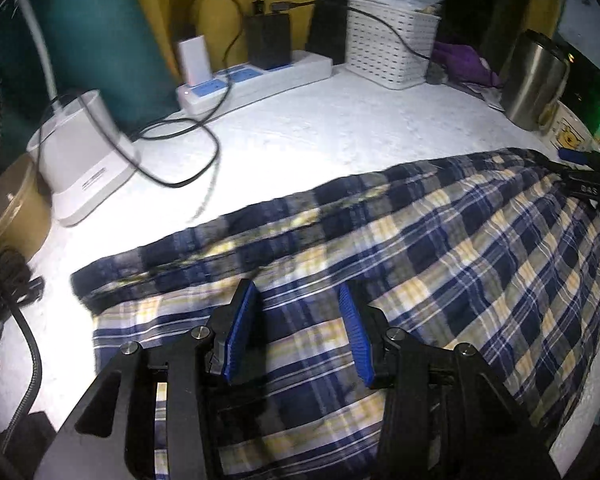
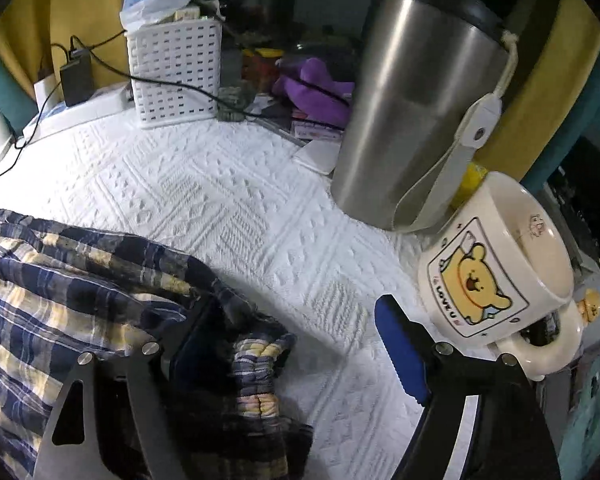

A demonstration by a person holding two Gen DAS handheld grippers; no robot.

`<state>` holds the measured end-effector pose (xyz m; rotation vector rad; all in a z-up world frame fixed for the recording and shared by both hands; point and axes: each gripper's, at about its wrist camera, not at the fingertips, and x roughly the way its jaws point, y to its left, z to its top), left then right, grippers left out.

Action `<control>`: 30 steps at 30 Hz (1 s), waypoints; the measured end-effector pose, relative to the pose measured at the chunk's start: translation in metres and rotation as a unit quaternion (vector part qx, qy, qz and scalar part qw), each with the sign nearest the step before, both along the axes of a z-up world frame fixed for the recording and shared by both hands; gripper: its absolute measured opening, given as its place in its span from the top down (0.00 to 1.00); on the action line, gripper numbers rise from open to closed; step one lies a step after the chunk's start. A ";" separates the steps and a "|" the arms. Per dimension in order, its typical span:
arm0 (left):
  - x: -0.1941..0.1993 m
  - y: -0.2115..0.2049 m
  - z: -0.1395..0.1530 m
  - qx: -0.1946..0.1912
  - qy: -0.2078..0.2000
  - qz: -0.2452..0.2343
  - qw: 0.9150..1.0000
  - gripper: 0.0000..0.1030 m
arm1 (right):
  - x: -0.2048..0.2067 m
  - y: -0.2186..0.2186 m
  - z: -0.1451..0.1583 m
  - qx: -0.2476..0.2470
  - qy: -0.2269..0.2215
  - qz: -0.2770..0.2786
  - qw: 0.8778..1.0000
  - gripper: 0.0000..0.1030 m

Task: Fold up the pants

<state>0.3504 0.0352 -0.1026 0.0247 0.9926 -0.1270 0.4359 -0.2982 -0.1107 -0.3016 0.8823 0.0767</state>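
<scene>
The main risk we see is on the right: the cream ceramic mug with a yellow bear print [image 2: 496, 272] and the tall brushed-steel tumbler [image 2: 416, 108] stand close beside our right hand-held gripper [image 2: 296, 344], so a wide sweep while folding could knock either over. On the left, the loose black cable [image 1: 180, 152] trailing from the white power strip [image 1: 256, 80] could snag if the cloth is dragged toward it. The navy, white and yellow plaid cotton pants [image 1: 420, 248] lie spread across the white textured cloth covering the worktop [image 2: 220, 200], with a darker folded band along their far edge. Our left hand-held gripper [image 1: 296, 332] hovers over the middle of the fabric, its blue pads spread apart and grasping nothing. The right one is also released, jaws wide; the bunched elastic waistband end [image 2: 260, 364] sits between them, against the left finger, which is partly buried in cloth.
</scene>
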 end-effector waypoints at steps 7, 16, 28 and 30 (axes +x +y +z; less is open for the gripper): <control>-0.026 0.024 0.021 -0.017 -0.023 0.043 0.999 0.58 | -0.029 -0.005 0.022 0.017 -0.027 -0.004 0.999 0.21; -0.081 0.022 0.035 -0.031 -0.037 0.047 0.998 0.58 | -0.084 -0.024 0.042 0.035 -0.044 -0.018 0.998 0.20; -0.136 0.005 0.030 -0.067 -0.035 0.036 0.997 0.58 | -0.160 -0.043 0.044 0.057 -0.041 -0.032 0.997 0.12; -0.144 0.002 0.030 -0.067 -0.035 0.033 0.997 0.58 | -0.169 -0.045 0.041 0.066 -0.035 -0.034 0.997 0.12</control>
